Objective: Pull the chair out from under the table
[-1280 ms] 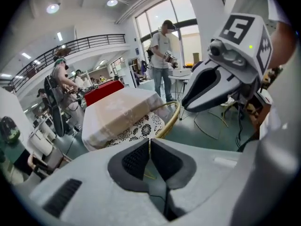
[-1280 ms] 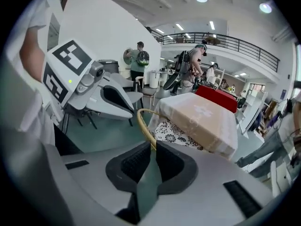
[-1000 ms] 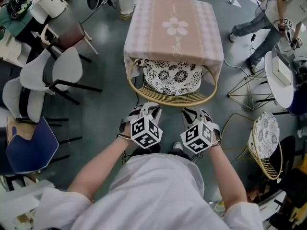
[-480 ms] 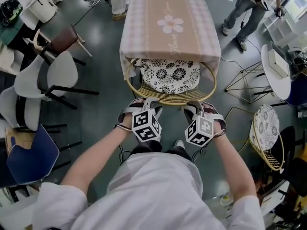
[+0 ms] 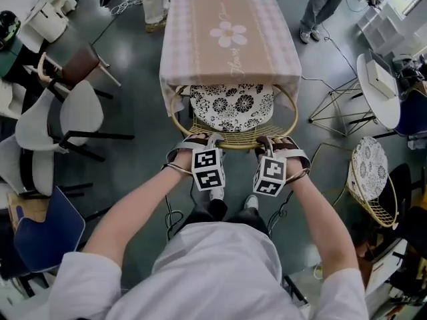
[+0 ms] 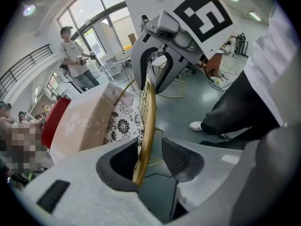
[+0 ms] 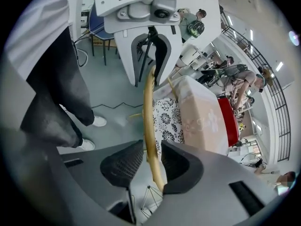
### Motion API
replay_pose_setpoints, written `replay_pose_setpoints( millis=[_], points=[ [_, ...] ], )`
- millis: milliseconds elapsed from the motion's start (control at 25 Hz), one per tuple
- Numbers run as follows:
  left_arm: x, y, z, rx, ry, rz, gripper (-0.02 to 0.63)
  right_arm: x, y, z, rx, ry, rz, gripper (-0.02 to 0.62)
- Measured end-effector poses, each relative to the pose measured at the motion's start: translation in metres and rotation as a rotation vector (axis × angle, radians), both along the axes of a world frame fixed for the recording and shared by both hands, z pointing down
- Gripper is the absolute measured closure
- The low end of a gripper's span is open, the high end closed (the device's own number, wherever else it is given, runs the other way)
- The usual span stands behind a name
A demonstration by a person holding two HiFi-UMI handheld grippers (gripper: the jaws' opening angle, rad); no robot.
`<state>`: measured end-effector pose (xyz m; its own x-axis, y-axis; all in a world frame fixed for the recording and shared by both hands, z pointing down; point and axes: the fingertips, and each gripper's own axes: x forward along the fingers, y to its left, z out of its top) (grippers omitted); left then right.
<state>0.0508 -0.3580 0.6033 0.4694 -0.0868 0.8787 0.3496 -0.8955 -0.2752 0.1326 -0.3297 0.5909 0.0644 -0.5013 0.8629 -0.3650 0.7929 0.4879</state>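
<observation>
Both jaws have just been opening, and now the left gripper [image 5: 202, 142] and the right gripper [image 5: 275, 144] stand wide, each astride the curved back rim [image 6: 149, 112] of the gold wire chair [image 5: 233, 139] with the flowered black-and-white cushion. Nothing is clamped yet. In the left gripper view the rim lies close against one pad, with clear air to the other; in the right gripper view it runs up the gap between the two. The chair sits tucked under the near edge of the square counter [image 5: 230, 39] with its pink checked cloth, the seat mostly beneath and only the back rim out in the open. Both forearms reach forward and down, side by side, grippers pointing steeply at the floor, marker cubes facing up. The job now, I'd say: seat the rim deep in both sets of pads, squeeze together, then draw straight back with equal pull so the chair doesn't twist or snag the cloth's hanging hem.
</observation>
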Motion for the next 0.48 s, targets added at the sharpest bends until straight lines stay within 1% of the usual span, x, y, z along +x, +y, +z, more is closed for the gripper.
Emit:
replay_pose_setpoints(
  millis=[80,160,200,240,320,480],
  points=[
    [-0.001,-0.004,0.004,0.01,-0.032,0.025,0.448,0.001,-0.002,0.003,-0.014,0.025,-0.023,0.496],
    [0.0,-0.004,0.006,0.024,-0.048,0.051,0.452,0.003,0.0,0.009,-0.032,0.059,-0.049,0.498],
    [0.001,-0.004,0.006,0.036,-0.047,0.061,0.477,0.004,0.001,0.012,-0.039,0.075,-0.059,0.502],
    [0.001,-0.005,0.006,0.049,-0.046,0.069,0.518,0.005,0.002,0.014,-0.041,0.087,-0.066,0.507],
    [0.001,-0.005,0.005,0.066,-0.05,0.084,0.526,0.005,0.001,0.015,-0.041,0.094,-0.07,0.523],
    [0.003,-0.008,0.004,0.099,-0.058,0.097,0.529,0.007,-0.003,0.014,-0.047,0.098,-0.079,0.529]
  ],
)
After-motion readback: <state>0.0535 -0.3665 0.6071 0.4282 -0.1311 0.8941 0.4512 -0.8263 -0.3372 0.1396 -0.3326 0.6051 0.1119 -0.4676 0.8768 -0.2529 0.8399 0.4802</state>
